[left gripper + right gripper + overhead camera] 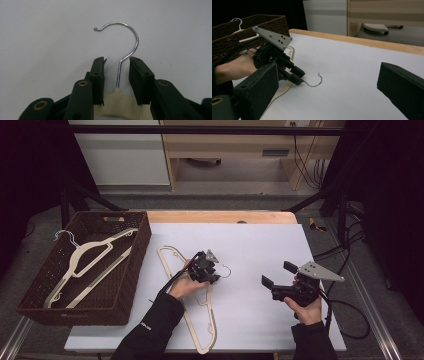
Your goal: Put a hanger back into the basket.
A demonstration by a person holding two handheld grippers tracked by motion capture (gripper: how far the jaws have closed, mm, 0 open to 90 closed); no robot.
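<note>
Between our left gripper's point(116, 75) spread jaws sits the hanger's point(202, 320) metal hook point(125, 37), not yet pinched. One hanger already lies in the basket point(130, 270); our right gripper point(280, 274) waits, jaws apart.

The left gripper point(209, 270) covers the hanger's point(202, 332) neck in the high view, so hook point(226, 270) and body look disconnected. In the left gripper view the hanger body point(120, 105) runs off the bottom edge. In the right gripper view the right gripper's point(324, 90) near jaw hides the hanger's lower arm, and the basket point(227, 37) is cut at the left edge.
</note>
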